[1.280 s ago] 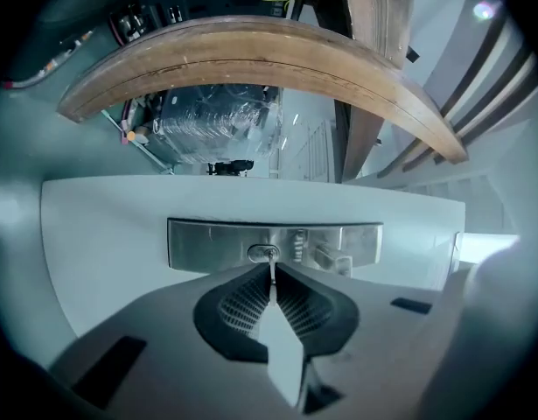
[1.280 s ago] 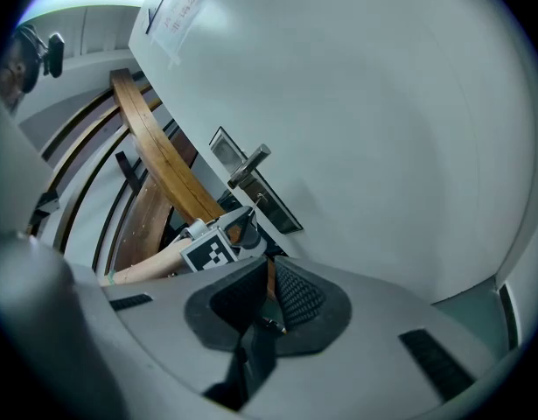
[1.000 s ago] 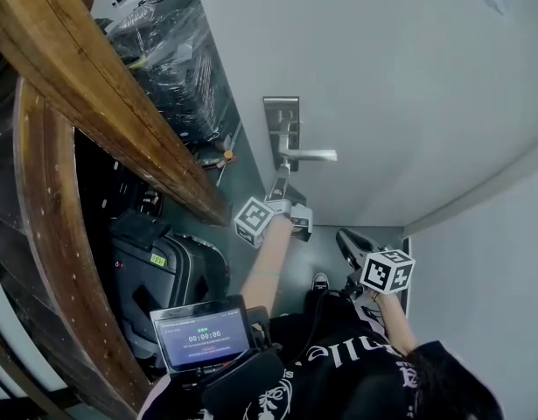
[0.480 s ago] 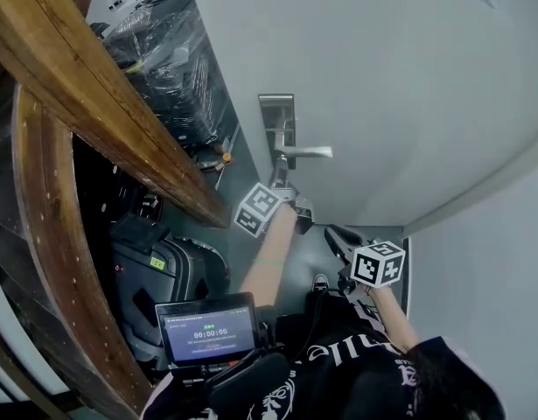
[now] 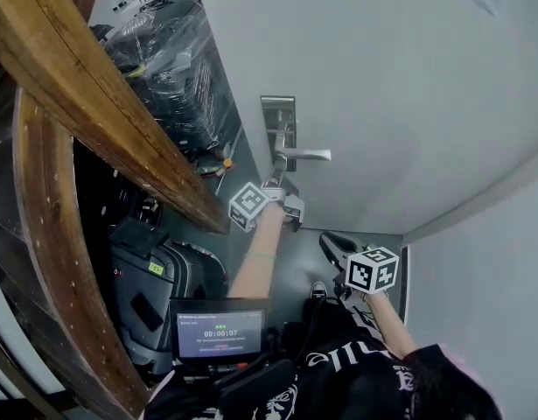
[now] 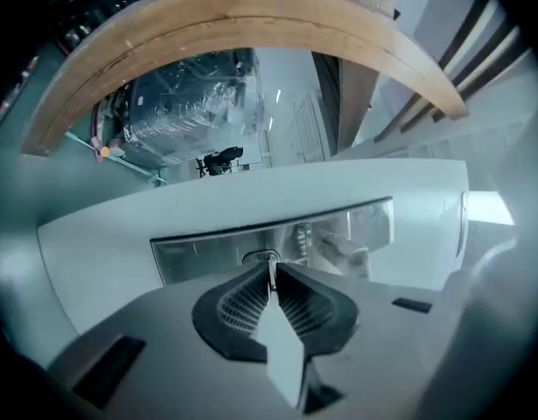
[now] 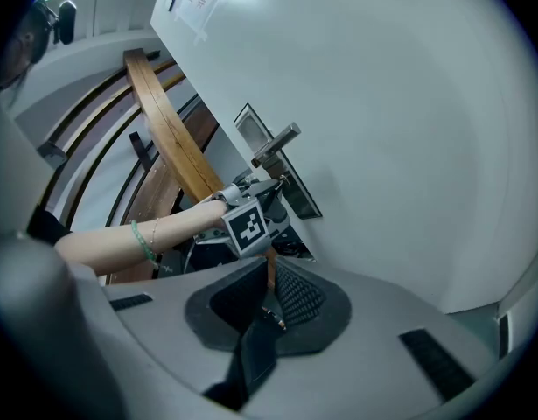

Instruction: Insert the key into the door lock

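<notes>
- Key (image 6: pixel 270 278): a thin blade seen edge-on, pinched between the jaws of the left gripper (image 5: pixel 276 178), which are closed on it. Its tip stands right at the keyhole (image 6: pixel 262 258); whether it has gone in cannot be told.
- The keyhole sits in a silver lock plate (image 5: pixel 278 119) on the pale door (image 5: pixel 400 68), just beside the lever handle (image 5: pixel 307 155).
- The left gripper points at the plate below the handle.
- The right gripper (image 5: pixel 329 241) hangs well apart from the lock, lower and nearer the person. Its jaws are drawn together to a narrow slit, and nothing can be made out held between them.
- A curved wooden rail (image 5: pixel 102 103) runs along the left, with a plastic-wrapped bundle (image 5: pixel 168 64) behind it.
</notes>
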Action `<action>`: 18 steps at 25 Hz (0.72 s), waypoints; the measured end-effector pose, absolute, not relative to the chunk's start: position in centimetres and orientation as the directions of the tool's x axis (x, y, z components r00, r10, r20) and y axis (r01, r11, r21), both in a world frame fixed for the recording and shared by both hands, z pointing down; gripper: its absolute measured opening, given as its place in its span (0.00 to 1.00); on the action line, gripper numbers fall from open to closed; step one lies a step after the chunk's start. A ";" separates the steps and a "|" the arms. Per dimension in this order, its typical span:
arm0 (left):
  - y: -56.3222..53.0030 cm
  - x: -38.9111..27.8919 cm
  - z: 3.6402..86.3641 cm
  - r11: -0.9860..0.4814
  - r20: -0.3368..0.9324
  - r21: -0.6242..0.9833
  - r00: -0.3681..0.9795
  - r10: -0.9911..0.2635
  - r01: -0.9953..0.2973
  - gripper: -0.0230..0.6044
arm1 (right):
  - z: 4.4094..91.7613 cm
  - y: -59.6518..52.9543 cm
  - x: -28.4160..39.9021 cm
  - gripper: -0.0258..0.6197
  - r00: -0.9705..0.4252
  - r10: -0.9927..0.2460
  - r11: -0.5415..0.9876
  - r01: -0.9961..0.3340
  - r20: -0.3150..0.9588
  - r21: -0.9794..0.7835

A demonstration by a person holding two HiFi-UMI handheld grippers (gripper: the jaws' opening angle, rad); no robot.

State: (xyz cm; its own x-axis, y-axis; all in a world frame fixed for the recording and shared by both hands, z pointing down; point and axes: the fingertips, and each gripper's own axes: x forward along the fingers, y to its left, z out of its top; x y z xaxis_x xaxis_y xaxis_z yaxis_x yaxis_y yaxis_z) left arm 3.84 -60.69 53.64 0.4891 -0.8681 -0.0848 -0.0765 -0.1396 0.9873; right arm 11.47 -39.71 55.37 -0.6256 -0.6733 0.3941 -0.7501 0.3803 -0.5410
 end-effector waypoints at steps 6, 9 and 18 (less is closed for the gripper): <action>-63.1 4.1 53.7 -0.121 -0.119 0.992 0.451 -0.884 0.025 0.08 | 56.0 -39.4 12.2 0.09 -0.615 -0.676 0.359 -0.756 0.406 -0.548; -64.2 4.4 53.2 -0.178 -0.133 0.983 0.496 -0.858 -0.045 0.08 | 56.2 -39.2 12.7 0.09 -0.610 -0.676 0.350 -0.760 0.413 -0.548; -61.6 4.3 54.7 -0.254 -0.083 0.943 0.589 -0.804 -0.215 0.32 | 56.4 -38.2 13.5 0.09 -0.600 -0.681 0.331 -0.764 0.421 -0.554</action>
